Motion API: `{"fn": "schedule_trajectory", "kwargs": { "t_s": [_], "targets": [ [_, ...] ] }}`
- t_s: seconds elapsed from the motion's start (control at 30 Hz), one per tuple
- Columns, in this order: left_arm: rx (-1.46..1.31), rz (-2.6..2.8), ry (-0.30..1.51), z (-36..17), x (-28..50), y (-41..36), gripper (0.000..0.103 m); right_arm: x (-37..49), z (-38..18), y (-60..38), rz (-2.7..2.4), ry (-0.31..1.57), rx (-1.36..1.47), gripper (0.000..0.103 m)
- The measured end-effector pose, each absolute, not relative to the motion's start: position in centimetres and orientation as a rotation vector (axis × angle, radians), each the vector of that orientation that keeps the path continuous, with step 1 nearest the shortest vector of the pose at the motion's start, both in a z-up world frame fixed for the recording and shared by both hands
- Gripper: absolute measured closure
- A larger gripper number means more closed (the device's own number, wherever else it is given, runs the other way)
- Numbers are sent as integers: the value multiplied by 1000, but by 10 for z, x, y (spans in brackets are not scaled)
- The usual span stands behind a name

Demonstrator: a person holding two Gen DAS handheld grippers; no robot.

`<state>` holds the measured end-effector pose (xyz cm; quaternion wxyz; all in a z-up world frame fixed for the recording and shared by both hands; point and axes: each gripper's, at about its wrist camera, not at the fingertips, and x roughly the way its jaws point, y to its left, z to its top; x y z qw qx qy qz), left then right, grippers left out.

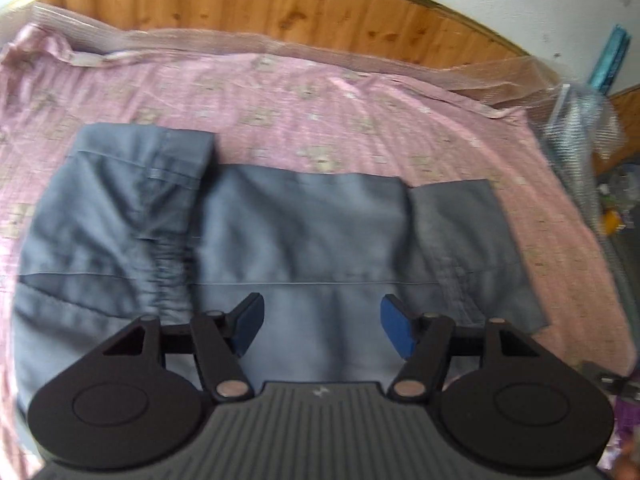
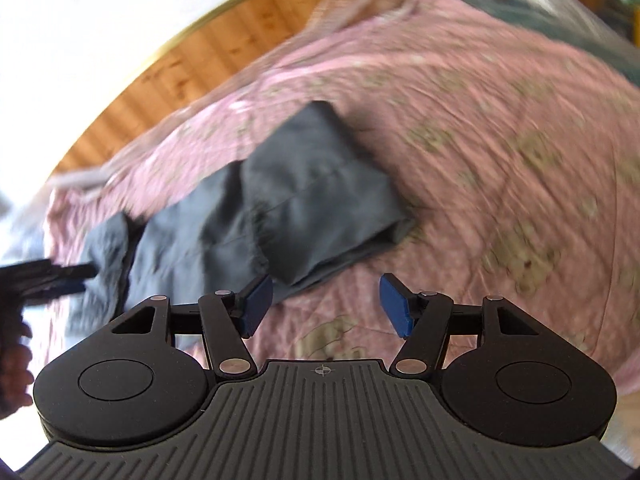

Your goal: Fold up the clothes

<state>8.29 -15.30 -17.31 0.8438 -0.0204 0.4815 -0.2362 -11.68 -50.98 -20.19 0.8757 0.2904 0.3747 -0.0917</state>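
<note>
The grey garment (image 1: 300,232) lies spread on the pink patterned bedspread (image 1: 320,100) of a bed, near the foot of the wooden headboard (image 1: 280,4). Judging from how it lies, the folding is partly done: in the left wrist view the left side is turned in over the body, with a gathered, elastic-looking band running down that flap, and the right side also appears folded inward as a flatter panel. What seems left is to bring the near or far end over to make a compact stack; the piece is still long and wide.

The left tool (image 1: 322,326) hovers over the near middle of the garment, its blue pads apart and nothing between them. The right tool (image 2: 326,306) stands just off the garment's near right edge, over bare bedspread, pads likewise apart and empty.

The right wrist view is heavily smeared, so seams and layers there cannot be counted. At its left edge a dark tool and part of a hand (image 2: 16,364) are cut off. Whether the garment is a shirt or trousers is hard to tell. Clutter beside the bed on the right is too blurred to name.
</note>
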Motion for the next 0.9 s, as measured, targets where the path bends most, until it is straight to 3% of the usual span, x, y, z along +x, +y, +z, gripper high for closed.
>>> {"fn": "schedule_trajectory", "kwargs": {
  "t_s": [0.1,0.17,0.37,0.57,0.6,0.63,0.67,0.73,0.9],
  "targets": [
    [-68,-578,1047,-183,91,-174,28,-107,-219,-514,-236,792,659,38],
    [-90,-625,1067,-193,99,-188,28,-96,-230,-516,-247,792,656,31],
    [-106,-694,1120,-206,115,-236,28,-58,-252,-536,-331,774,628,30],
    [-87,-710,1129,-202,132,-306,20,-14,-279,-556,-259,781,576,32],
    [-82,-708,1129,-202,136,-320,18,-7,-279,-554,-233,786,527,34],
    [-78,-707,1128,-202,139,-333,17,-3,-277,-552,-213,790,480,67],
    [-63,-701,1133,-202,142,-346,17,-1,-272,-549,-201,793,437,83],
    [-43,-709,1132,-203,148,-370,17,1,-261,-541,-174,784,345,91],
    [31,-726,1158,-216,157,-418,16,-8,-218,-498,-64,657,128,96]
  ]
}}
